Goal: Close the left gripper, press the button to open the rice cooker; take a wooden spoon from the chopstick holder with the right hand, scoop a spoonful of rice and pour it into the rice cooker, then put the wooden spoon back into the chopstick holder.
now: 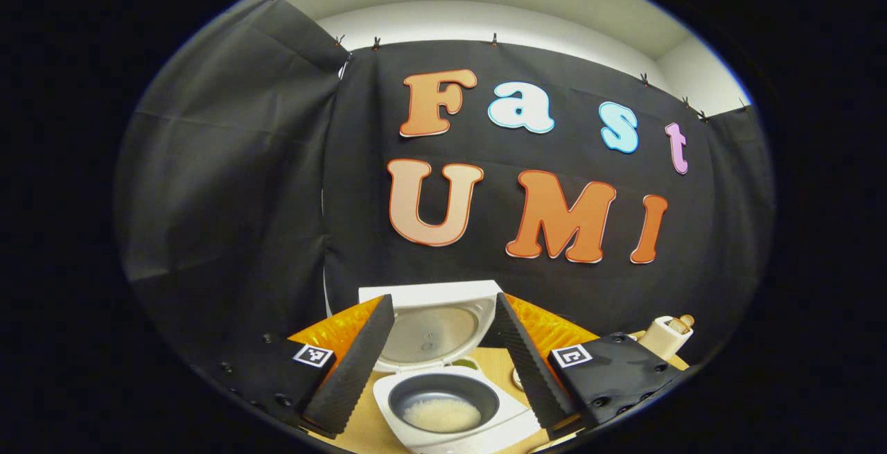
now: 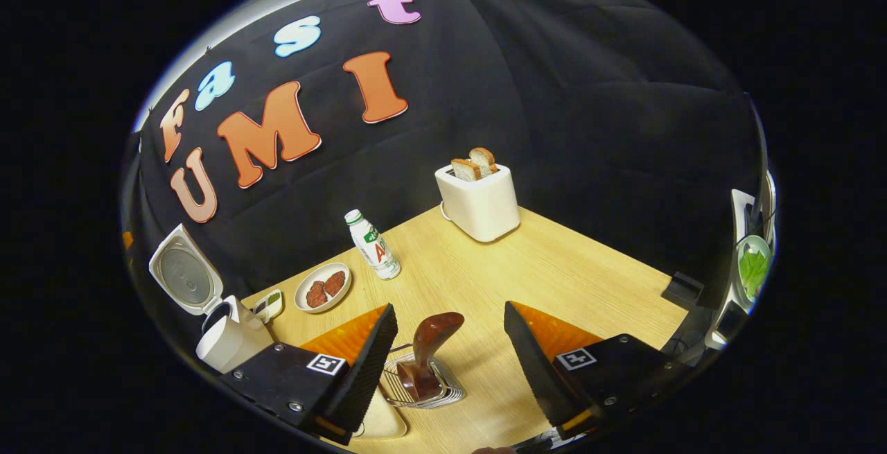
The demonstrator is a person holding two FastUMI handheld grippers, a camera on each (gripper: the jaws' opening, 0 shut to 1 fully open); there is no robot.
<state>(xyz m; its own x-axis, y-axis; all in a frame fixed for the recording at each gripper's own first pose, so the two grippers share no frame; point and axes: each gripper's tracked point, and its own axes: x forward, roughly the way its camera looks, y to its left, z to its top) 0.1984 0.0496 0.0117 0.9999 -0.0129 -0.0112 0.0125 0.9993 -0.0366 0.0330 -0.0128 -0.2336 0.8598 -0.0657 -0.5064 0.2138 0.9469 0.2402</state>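
Rice cooker open with rice inside; wooden spoon standing in the holder; both jaws apart.

In the left gripper view, the left gripper hovers with its jaws apart and empty over the white rice cooker, whose lid stands upright and whose dark inner pot holds a patch of rice. In the right gripper view, the right gripper also has its jaws apart, holding nothing; between them the wooden spoon stands in the wire chopstick holder on the wooden worktop. Farther back stand a toaster with bread slices, a bottle and a plate.
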